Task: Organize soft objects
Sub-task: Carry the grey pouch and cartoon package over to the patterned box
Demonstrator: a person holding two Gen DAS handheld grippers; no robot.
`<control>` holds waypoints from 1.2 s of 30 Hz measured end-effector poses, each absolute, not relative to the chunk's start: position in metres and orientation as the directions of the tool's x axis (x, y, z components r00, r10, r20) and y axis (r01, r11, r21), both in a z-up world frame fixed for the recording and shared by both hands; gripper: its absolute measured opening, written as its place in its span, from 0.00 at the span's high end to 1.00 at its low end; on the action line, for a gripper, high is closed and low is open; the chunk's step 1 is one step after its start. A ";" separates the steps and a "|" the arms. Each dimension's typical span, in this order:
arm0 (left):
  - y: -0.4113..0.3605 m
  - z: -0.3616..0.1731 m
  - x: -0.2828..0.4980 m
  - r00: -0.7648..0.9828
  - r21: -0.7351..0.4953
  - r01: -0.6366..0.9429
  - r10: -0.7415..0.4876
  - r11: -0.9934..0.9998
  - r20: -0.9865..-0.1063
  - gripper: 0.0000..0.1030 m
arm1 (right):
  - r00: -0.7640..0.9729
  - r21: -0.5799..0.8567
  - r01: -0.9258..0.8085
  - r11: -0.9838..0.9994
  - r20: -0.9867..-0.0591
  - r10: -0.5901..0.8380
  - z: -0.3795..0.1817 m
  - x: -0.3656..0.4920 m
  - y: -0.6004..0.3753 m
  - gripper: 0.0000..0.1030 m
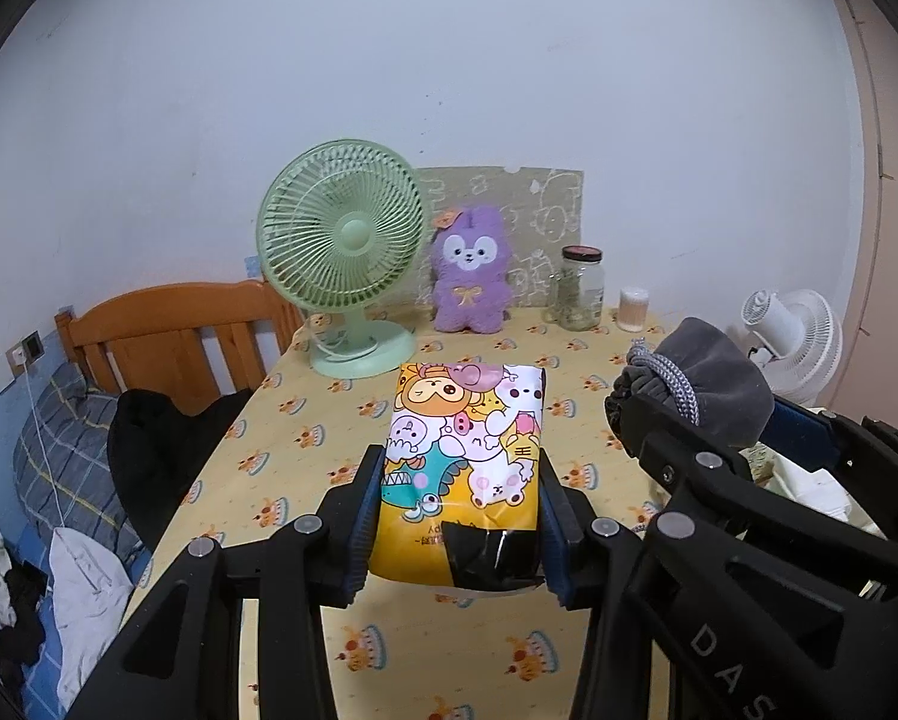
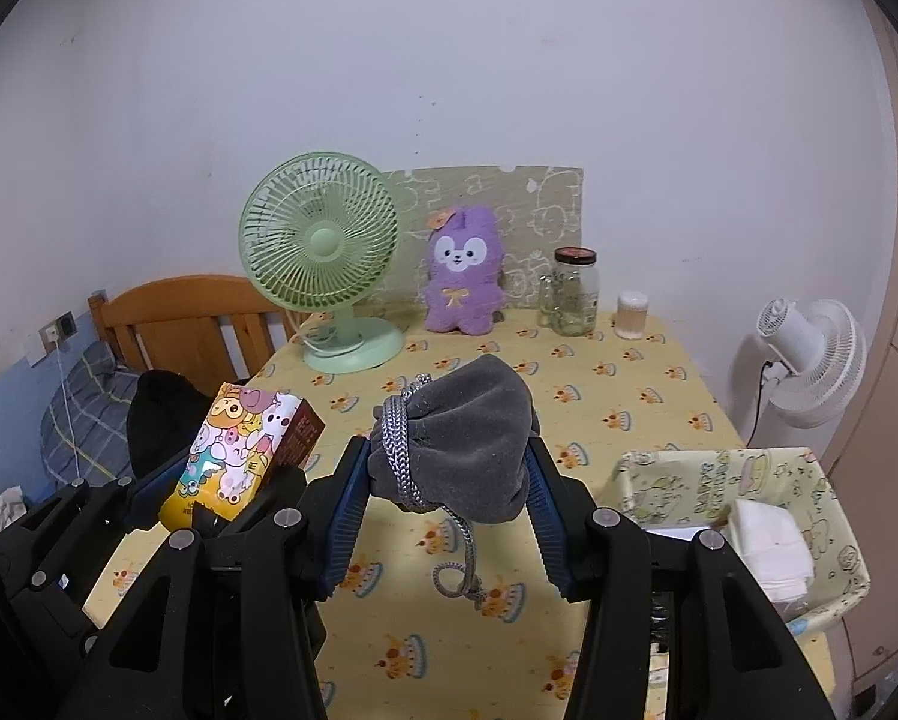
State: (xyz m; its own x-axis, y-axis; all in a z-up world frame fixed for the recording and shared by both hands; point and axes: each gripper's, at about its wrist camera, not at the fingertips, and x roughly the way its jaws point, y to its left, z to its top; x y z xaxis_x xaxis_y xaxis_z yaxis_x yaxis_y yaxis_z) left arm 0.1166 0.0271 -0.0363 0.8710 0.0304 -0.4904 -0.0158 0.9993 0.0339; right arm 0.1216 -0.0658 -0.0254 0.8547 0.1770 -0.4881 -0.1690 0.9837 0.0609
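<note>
Yellow table (image 2: pixel 658 384): left gripper (image 1: pixel 457 516) clamps tissue pack (image 1: pixel 466 450), right gripper (image 2: pixel 449 498) clamps grey pouch (image 2: pixel 466 438); both remain outside basket (image 2: pixel 832 498).

Left hand-held gripper (image 1: pixel 456 501): matte black plastic frame, angular linkage arms with open cut-outs, round silver pivot screws at each joint. Fingers (image 1: pixel 368 516) black outside, ribbed blue pads on the inner faces. Right hand-held gripper (image 2: pixel 446 510): same build, black linkages, silver rivet-like screws, blue ridged pads on its fingers (image 2: pixel 344 516). Grey raised lettering "DAS" on the right unit's body, seen from the left wrist view. No sleeve or hand visible.
</note>
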 end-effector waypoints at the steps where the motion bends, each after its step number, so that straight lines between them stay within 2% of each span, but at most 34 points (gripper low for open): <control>1: 0.025 -0.036 0.116 0.872 0.033 -0.012 0.026 0.999 -0.489 0.55 | 0.856 0.060 -0.165 0.985 -0.487 0.173 -0.025 0.121 -0.070 0.48; 36: -0.107 -0.032 0.134 0.867 0.018 0.203 -0.171 0.979 -0.468 0.55 | 0.889 0.044 0.043 0.998 -0.458 -0.018 -0.021 0.111 -0.198 0.48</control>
State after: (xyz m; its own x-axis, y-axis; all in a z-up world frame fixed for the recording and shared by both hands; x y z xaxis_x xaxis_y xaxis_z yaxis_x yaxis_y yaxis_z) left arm 0.1336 -0.1069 -0.0321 0.8669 -0.1711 -0.4682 0.2030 0.9790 0.0181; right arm 0.1112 -0.1978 -0.0210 0.8889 -0.0182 -0.4577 0.0432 0.9981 0.0442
